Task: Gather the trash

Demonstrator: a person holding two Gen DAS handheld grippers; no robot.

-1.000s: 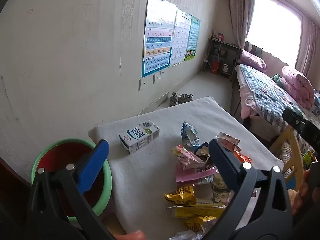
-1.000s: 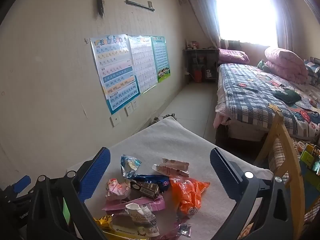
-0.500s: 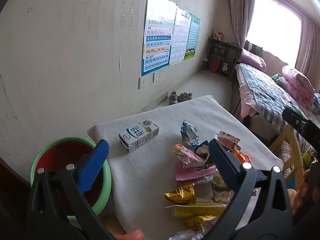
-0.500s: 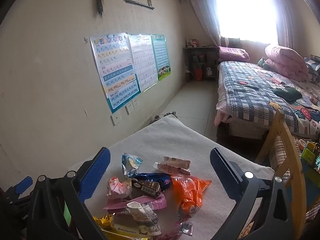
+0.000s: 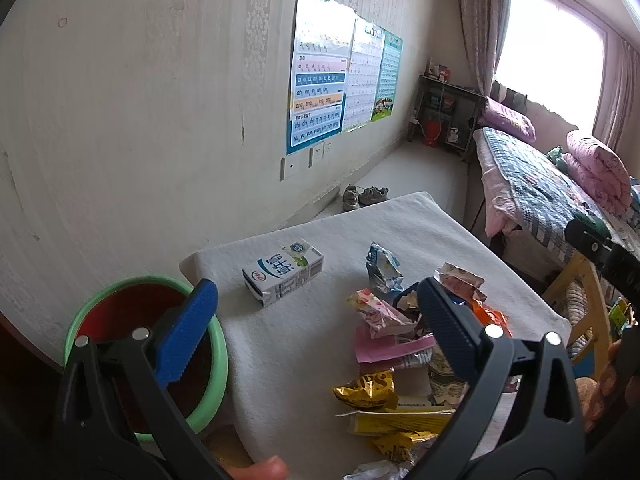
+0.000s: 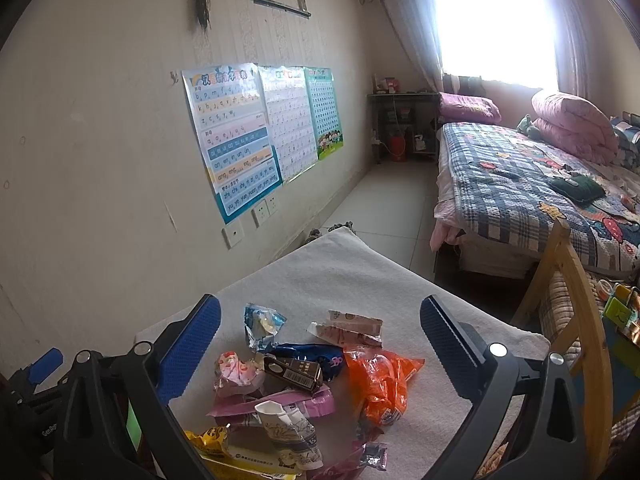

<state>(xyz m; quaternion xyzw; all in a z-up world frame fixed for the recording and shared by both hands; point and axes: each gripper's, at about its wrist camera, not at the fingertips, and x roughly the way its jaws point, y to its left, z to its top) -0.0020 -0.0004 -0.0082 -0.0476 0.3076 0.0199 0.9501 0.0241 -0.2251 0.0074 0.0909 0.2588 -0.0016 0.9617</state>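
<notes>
Left claw: the left claw (image 5: 316, 292) hung spread wide with nothing between its blue pads, low in the frame above the counter (image 5: 304, 336).
Right claw: the right claw (image 6: 320, 312) was likewise spread and empty, poised over the litter at the bottom centre of its view.
Counter: a pale cloth covered it; the trash lay bunched toward its near right part in the left view.
Milk carton: a white and blue milk carton (image 5: 283, 271) lay on its side, apart from the heap, at the middle left of the counter.
Wrapper heap: a pink wrapper (image 6: 276, 403), an orange bag (image 6: 380, 384), a dark blue wrapper (image 6: 310, 356), a small brown carton (image 6: 293, 371) and a crumpled paper cup (image 6: 290, 434) lay touching or overlapping one another.
Yellow wrappers: gold and yellow wrappers (image 5: 370, 390) sat at the near edge of the heap.
Bin: a green-rimmed bin (image 5: 218, 364) with a red inside stood just beside the counter's left edge, lower left of the left view.
</notes>
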